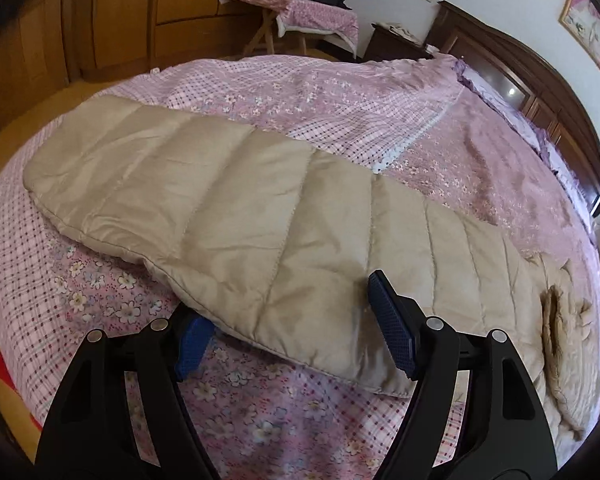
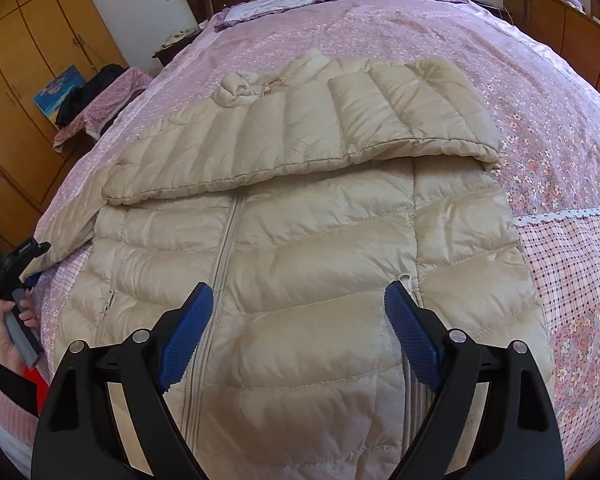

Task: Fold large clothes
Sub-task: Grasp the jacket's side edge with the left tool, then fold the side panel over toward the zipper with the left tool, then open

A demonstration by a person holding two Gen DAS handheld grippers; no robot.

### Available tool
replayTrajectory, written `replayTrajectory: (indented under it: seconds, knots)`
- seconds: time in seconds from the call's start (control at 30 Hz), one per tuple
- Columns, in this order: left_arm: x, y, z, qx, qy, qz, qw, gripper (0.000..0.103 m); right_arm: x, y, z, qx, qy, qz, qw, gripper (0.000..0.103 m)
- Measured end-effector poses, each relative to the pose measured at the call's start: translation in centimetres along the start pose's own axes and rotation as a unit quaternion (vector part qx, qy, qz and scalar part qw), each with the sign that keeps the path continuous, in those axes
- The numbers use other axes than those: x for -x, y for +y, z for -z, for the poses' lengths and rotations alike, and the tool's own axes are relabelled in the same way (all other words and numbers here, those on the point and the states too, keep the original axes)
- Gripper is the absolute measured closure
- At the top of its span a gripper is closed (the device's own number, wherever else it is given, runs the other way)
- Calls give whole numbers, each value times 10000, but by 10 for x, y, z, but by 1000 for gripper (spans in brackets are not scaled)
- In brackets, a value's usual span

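Note:
A beige quilted down jacket (image 2: pixel 300 232) lies front up on the bed, zip closed. One sleeve (image 2: pixel 300 136) is folded across its chest. The other sleeve (image 1: pixel 220 200) stretches out sideways over the cover. My left gripper (image 1: pixel 288 300) stands open astride that sleeve's near edge: its left pad (image 1: pixel 194 344) is partly tucked under the fabric, its right pad (image 1: pixel 392 324) is above it, and neither presses. In the right wrist view the left gripper (image 2: pixel 18 256) shows at the far left in a person's hand (image 2: pixel 8 336). My right gripper (image 2: pixel 300 286) hangs open over the jacket's lower body, holding nothing.
The bed cover (image 1: pixel 480 160) is pink with flowers and a checked part. A dark wooden headboard (image 1: pixel 540 80) and pillows (image 2: pixel 280 0) lie at the far end. Wooden wardrobes (image 1: pixel 120 20) and a small covered table (image 1: pixel 300 12) with dark clothes stand beyond the bed.

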State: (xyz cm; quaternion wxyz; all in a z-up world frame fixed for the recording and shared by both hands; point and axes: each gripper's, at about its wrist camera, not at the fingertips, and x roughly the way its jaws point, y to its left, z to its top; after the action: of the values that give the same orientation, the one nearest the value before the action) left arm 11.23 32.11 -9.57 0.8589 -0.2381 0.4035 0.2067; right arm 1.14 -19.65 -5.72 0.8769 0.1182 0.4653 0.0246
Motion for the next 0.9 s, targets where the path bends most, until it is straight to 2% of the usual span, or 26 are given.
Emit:
replayTrajectory:
  seconds: [0.07, 0.13, 0.3, 0.37, 0.67, 0.9]
  knots:
    - [0, -1, -2, -98, -52, -53, 9999, 37, -1, -1, 1, -29, 6, -1, 10000, 19]
    - [-1, -3, -3, -192, -59, -88, 9998, 48, -1, 0, 1, -35, 10, -7, 10000, 19]
    - [8, -6, -6, -410, -167, -69, 9990, 84, 2, 1, 1, -12, -6, -10, 10000, 19]
    - [17, -7, -7, -506, -267, -6, 9984, 89, 2, 1, 1, -17, -19, -3, 10000, 19]
    - [78, -26, -18, -891, -893, 380, 9913, 96, 6, 0, 1, -25, -81, -11, 10000, 19]
    - [139, -58, -24, -1209, -1361, 1014, 9780, 97, 11, -1, -1, 11, -156, 63, 9999, 16]
